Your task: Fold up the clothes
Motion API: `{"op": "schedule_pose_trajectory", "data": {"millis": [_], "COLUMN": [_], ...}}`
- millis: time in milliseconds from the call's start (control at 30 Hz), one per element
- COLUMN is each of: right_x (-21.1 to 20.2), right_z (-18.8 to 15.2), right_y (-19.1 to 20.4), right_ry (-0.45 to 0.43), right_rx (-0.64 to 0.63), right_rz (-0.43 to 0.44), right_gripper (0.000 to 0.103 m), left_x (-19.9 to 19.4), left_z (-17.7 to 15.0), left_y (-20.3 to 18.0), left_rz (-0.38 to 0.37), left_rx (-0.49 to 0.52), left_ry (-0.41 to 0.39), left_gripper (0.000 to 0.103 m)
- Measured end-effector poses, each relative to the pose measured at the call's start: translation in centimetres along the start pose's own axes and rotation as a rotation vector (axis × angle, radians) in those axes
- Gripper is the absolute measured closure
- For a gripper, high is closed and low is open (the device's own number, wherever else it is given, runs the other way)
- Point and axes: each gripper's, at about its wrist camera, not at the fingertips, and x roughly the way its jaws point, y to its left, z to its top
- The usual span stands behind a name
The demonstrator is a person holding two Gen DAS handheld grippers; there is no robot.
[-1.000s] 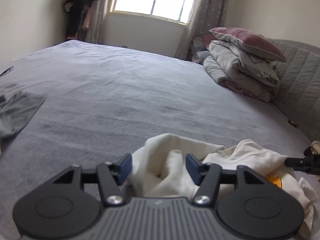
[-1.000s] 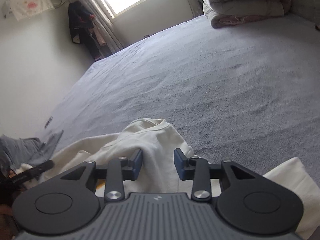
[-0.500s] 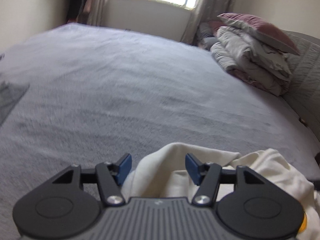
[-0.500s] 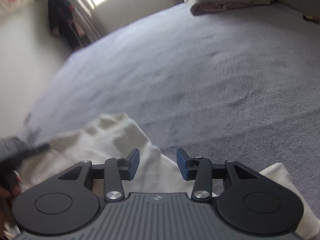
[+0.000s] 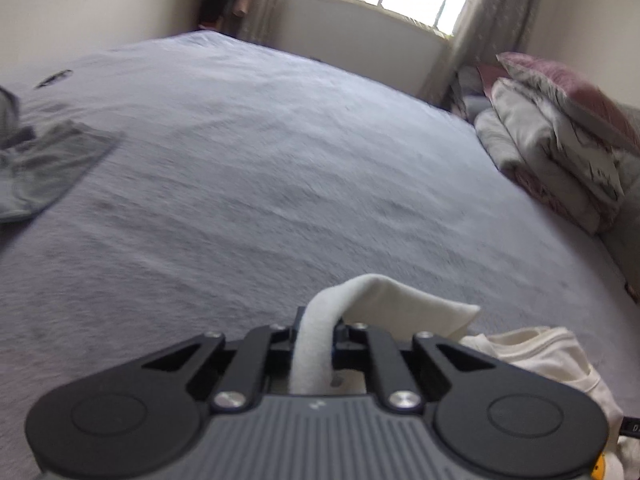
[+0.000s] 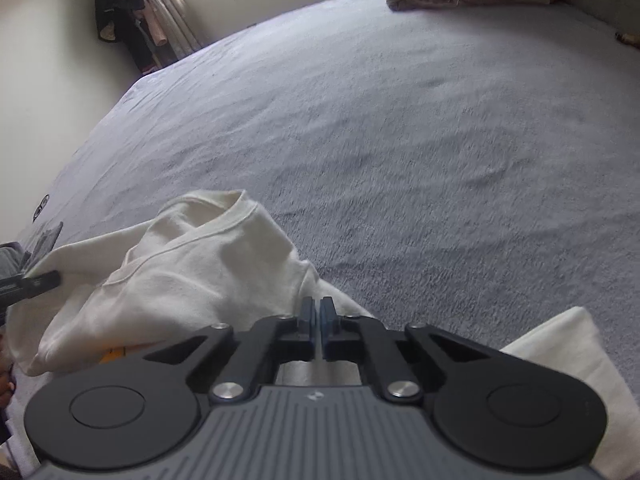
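CHANGE: your left gripper (image 5: 316,330) and right gripper (image 6: 317,320), both gaping a second ago, are now clamped on the cream shirt (image 6: 192,264) | WHERE: shirt crumpled on the grey bedspread (image 6: 400,120), near edge | MEANING: both pinches look set, so you can lift and spread it for folding

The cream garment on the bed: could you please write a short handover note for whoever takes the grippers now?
Left gripper: shut on a fold of the cream garment, which rises through the jaws.
Right gripper: pads together at the garment's edge; whether they pinch cloth cannot be seen.
The cream garment lies crumpled at the near edge of the grey bed; a grey garment lies apart, to the left.
Done: garment gripped. Left: spread it flat, fold it, then probably the grey one.
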Motion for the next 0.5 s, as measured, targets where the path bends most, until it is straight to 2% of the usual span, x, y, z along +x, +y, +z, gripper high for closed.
{"op": "schedule_pose_trajectory", "data": {"millis": [233,500], "right_x": [-1.4,-2.6], "right_z": [0.5,0.4], "right_y": [-0.5,-1.5], "right_ry": [-0.066,-0.108], "right_rx": [0.021,0.064], "right_rz": [-0.048,-0.067], "right_gripper": [0.100,0.100], "left_x": [-4.6,-6.2], "left_z": [-0.8,-2.8], "left_y": [3.3,7.5], "left_rz": [0.019,0.032], "left_rx": [-0.030,-0.066], "left_ry": [-0.034,0.050], "left_gripper": [0.095,0.095]}}
